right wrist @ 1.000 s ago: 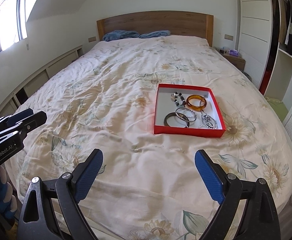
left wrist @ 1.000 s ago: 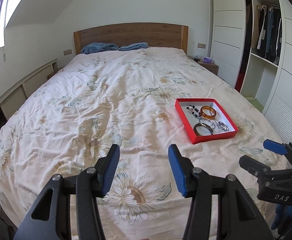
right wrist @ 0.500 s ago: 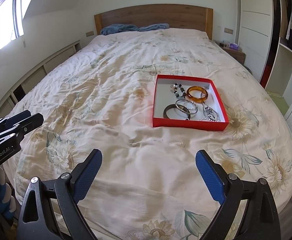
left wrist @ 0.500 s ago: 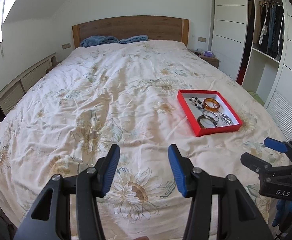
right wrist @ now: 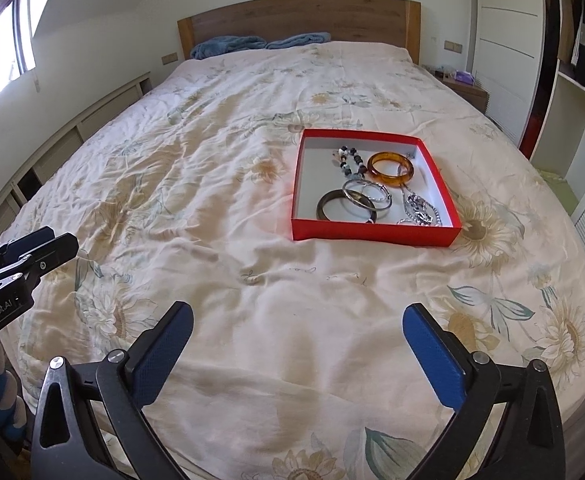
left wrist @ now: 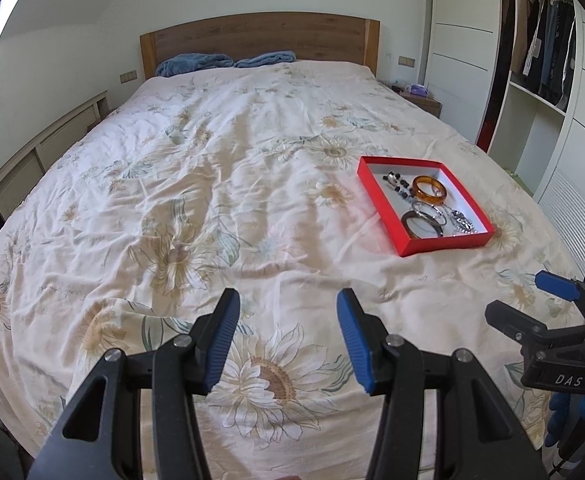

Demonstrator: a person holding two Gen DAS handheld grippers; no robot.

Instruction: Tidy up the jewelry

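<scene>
A shallow red box (right wrist: pixel 372 234) (left wrist: pixel 444 244) lies on the floral bedspread, right of the middle. Inside it are an amber bangle (right wrist: pixel 390 168) (left wrist: pixel 429 189), a dark bangle (right wrist: pixel 346 210) (left wrist: pixel 422 225), silver rings (right wrist: pixel 366 194), a black-and-white bead string (right wrist: pixel 348 158) and a silver chain piece (right wrist: pixel 420 210). My right gripper (right wrist: pixel 298 326) hovers over the bed's near end, short of the box; its jaws are opening wide with nothing between them. My left gripper (left wrist: pixel 288 316) stands open and empty over a printed sunflower, left of the box.
The bedspread (left wrist: pixel 212 184) is rumpled into ridges. Blue folded blankets (left wrist: pixel 196 63) lie by the wooden headboard (left wrist: pixel 260 38). A nightstand (left wrist: pixel 420 98) and an open wardrobe with hanging clothes (left wrist: pixel 544 60) stand on the right, low cabinets (left wrist: pixel 52 148) on the left.
Both grippers have sunk and tipped further down toward the bed, so the box looks closer. The right gripper's jaws have spread wider. The left jaws keep their gap.
</scene>
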